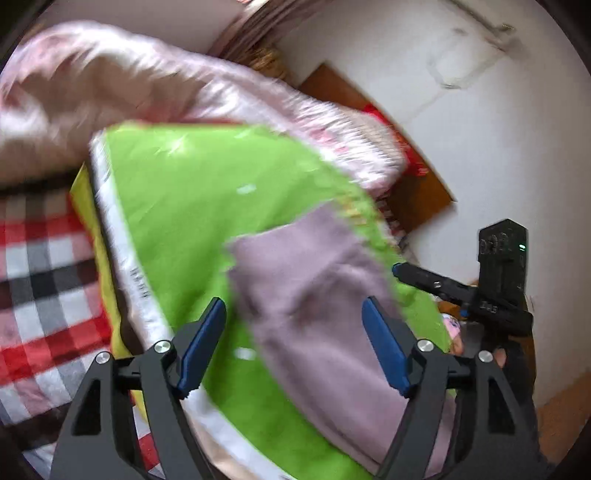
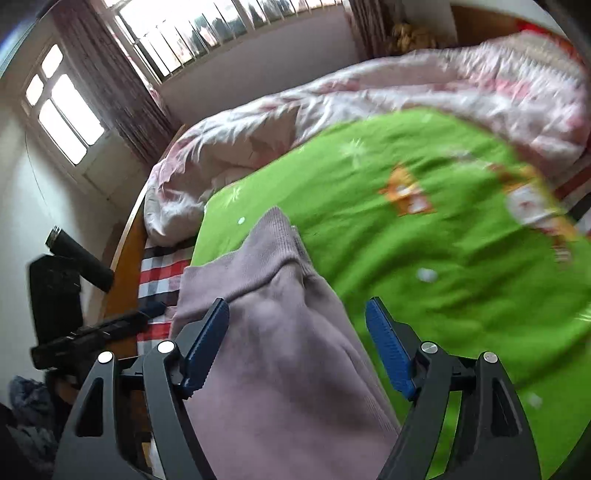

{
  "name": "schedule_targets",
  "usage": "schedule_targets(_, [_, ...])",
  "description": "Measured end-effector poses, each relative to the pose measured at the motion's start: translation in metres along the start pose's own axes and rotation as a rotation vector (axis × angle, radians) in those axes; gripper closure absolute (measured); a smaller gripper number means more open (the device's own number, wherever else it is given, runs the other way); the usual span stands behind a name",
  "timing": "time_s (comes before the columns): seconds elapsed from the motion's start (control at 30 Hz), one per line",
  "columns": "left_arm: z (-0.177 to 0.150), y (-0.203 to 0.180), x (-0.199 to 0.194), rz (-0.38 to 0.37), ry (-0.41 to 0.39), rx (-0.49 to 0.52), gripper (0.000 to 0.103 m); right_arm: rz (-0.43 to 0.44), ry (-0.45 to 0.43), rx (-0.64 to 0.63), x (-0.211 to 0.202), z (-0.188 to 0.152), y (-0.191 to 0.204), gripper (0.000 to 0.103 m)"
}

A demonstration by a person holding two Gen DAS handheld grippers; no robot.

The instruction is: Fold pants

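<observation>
Now both grippers hang over the bed, jaws wide apart and nothing pinched. Left gripper [image 1: 293, 345] stands spread above the pants [image 1: 325, 314], the mauve cloth lying between its blue pads without touching them. Right gripper [image 2: 297, 347] is parted too, over the pants [image 2: 273, 332], whose ribbed waistband points toward the window [image 2: 207, 26]. Pants lie flat on the green blanket [image 2: 424, 258], with a pink quilt [image 2: 332, 110] bunched beyond and a checked sheet [image 1: 40, 288] showing at the blanket's edge.
</observation>
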State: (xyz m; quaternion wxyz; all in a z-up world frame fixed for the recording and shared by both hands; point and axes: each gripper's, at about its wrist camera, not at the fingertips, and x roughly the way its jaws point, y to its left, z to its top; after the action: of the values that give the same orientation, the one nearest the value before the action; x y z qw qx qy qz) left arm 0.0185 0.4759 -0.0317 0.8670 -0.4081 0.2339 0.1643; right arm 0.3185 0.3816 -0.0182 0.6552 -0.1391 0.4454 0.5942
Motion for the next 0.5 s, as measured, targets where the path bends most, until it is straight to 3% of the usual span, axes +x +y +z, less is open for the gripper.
schedule_targets(0.13, [-0.024, -0.056, 0.0, -0.136, 0.063, 0.133, 0.017, -0.186, -0.05, -0.071, -0.079, -0.054, 0.018, 0.028])
schedule_targets(0.23, [-0.048, -0.087, 0.012, -0.136, 0.124, 0.263, 0.017, -0.263, -0.071, -0.061, -0.13, -0.113, 0.027, 0.028])
schedule_targets(0.3, [-0.065, -0.094, 0.022, -0.124, 0.161, 0.297, 0.017, -0.275, -0.09, -0.044, -0.157, -0.16, 0.037, 0.028])
schedule_targets(0.43, [-0.078, -0.085, 0.041, -0.118, 0.205, 0.274, 0.017, -0.184, -0.128, -0.028, -0.182, -0.259, 0.075, 0.053])
schedule_targets(0.5, [-0.075, -0.08, 0.051, -0.102, 0.216, 0.272, 0.017, -0.195, -0.109, -0.026, -0.173, -0.287, 0.087, 0.063])
